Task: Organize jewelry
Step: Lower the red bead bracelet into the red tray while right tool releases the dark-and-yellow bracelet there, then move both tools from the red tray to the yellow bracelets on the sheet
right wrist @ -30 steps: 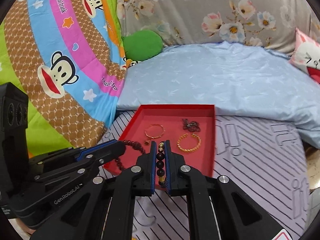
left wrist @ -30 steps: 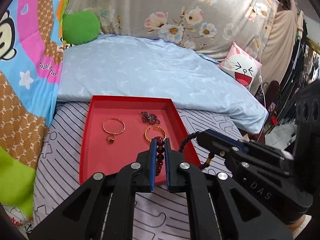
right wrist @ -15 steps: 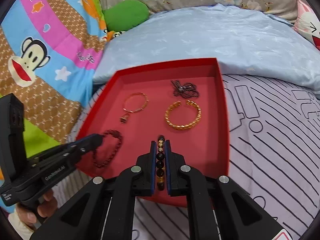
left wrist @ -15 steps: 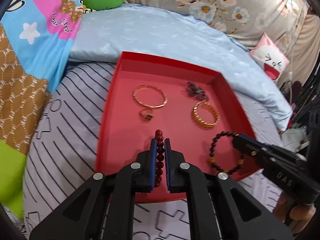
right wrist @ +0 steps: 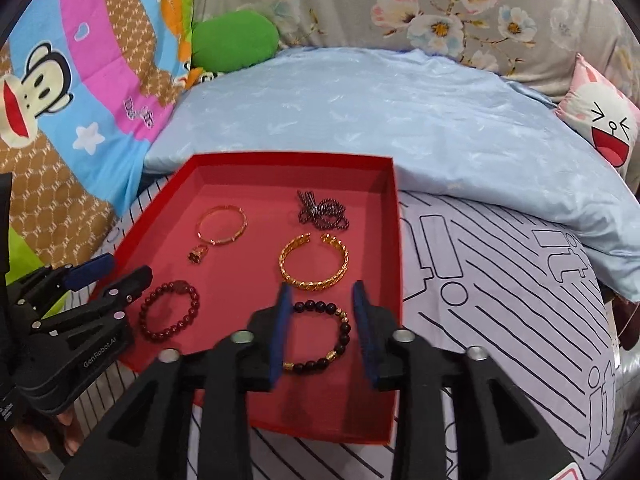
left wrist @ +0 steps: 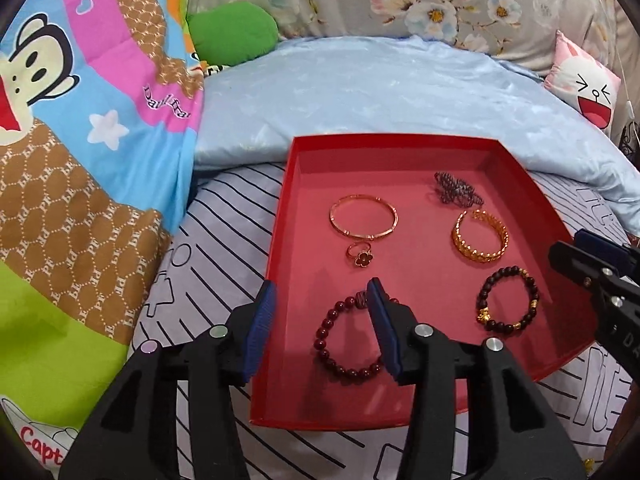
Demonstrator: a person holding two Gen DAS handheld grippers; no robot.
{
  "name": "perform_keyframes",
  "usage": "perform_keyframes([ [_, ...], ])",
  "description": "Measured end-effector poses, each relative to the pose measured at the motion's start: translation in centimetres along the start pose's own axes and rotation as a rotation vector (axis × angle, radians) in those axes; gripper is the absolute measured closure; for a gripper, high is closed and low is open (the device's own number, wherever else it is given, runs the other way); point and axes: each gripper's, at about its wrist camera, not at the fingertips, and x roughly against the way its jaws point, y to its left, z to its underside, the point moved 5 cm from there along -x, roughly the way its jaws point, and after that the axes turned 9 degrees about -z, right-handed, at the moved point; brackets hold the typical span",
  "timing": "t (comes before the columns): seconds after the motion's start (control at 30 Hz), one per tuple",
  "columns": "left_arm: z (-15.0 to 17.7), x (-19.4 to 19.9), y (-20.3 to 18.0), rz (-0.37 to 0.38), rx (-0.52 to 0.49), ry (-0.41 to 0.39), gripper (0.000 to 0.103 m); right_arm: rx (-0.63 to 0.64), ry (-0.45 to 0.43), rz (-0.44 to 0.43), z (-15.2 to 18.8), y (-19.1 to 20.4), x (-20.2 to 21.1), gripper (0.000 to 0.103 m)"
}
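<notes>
Left view: the left claw (left wrist: 320, 294) is wide open, holding nothing, over the red beads (left wrist: 347, 338) lying in the red tray (left wrist: 280, 240)

Right view: the right claw (right wrist: 320, 296) is wide open over the black beads (right wrist: 320, 334) in the tray (right wrist: 394, 240), near the gold cuff (right wrist: 314, 262)

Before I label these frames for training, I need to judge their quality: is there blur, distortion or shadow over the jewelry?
Left wrist view: fisheye bends the red tray edges, corners vignetted black; the dark red bead bracelet is sharp, faint finger shadows nearby. Right wrist view: same curvature; the black bead bracelet is crisp, even light, no glare.
</notes>
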Motion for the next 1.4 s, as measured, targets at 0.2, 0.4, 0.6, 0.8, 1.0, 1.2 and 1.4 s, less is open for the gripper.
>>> perform_keyframes([
  [0.2,0.1,2.1,-0.5,-0.016,-0.011,-0.021,0.058,-0.008,-0.02,-0.031,0.8,0.7,2.7,0.066],
  [0.4,1.2,4.9,-0.9,0.0,-0.009,-0.021,0.058,0.01,-0.037,-0.045,2.3,1.6,5.7,0.063],
  [0.6,3.3,7.5,-1.1,0.022,-0.003,-0.018,0.057,-0.003,-0.041,-0.057,4.4,1.6,8.5,0.061],
  [0.8,6.6,9.9,-1.0,0.044,0.005,-0.002,0.054,-0.019,-0.021,-0.037,7.9,0.7,10.9,0.061],
  [1.0,10.6,11.2,-0.6,0.063,0.021,0.045,0.053,-0.031,0.017,-0.02,11.5,-0.2,12.1,0.061],
  [1.2,14.4,11.5,-0.7,0.07,0.021,0.097,0.053,-0.044,0.074,0.003,15.5,-1.0,12.2,0.061],
  [1.4,17.5,11.3,-0.8,0.085,0.022,0.141,0.053,-0.074,0.128,0.019,18.6,-2.0,11.6,0.061],
])
